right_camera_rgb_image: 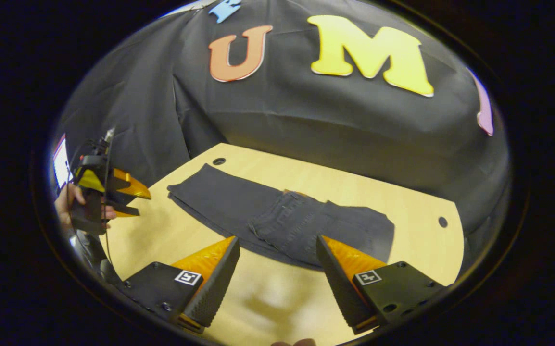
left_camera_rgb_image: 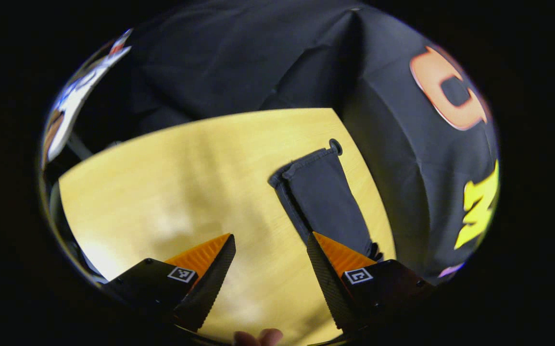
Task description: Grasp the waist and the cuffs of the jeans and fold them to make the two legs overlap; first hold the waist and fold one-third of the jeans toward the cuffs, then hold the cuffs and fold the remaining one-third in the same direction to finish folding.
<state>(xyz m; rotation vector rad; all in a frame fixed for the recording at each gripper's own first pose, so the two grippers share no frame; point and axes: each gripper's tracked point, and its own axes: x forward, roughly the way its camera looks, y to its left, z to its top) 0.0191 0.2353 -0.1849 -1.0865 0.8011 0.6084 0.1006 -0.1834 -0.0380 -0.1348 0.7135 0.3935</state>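
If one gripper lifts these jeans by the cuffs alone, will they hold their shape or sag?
The jeans would probably sag: they lie flat and creased on the table, like soft cloth. The waist part is doubled over the legs, so it likely unfolds or drags. Both the left gripper and right gripper are open, off them.

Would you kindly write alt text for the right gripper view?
Dark jeans lie on a wooden table, waist folded over the legs. The right gripper hovers open above them, while the left gripper, held by a hand, hangs beyond the cuffs.
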